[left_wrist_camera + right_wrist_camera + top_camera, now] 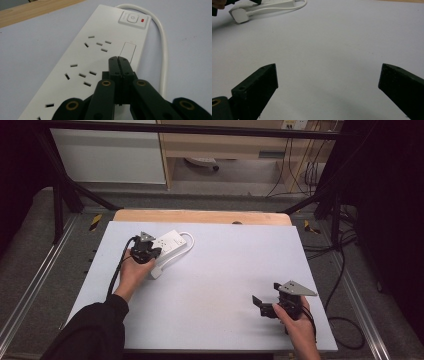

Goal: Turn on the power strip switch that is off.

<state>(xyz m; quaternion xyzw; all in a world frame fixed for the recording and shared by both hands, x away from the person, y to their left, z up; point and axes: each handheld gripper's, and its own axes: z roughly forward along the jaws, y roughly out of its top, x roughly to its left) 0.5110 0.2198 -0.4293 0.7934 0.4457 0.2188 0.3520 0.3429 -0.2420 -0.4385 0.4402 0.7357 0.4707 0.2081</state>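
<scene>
Left gripper (117,58) jaws pressed together on nothing, tips over the white plastic power strip (82,67) at the far left of the pale grey worktop (225,280); right gripper (264,304) near right, jaws wide apart, empty, well apart from strip

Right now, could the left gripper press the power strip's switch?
Probably yes. The left gripper, jaws shut, hovers over the power strip, and nothing lies between it and the switch just ahead.
</scene>
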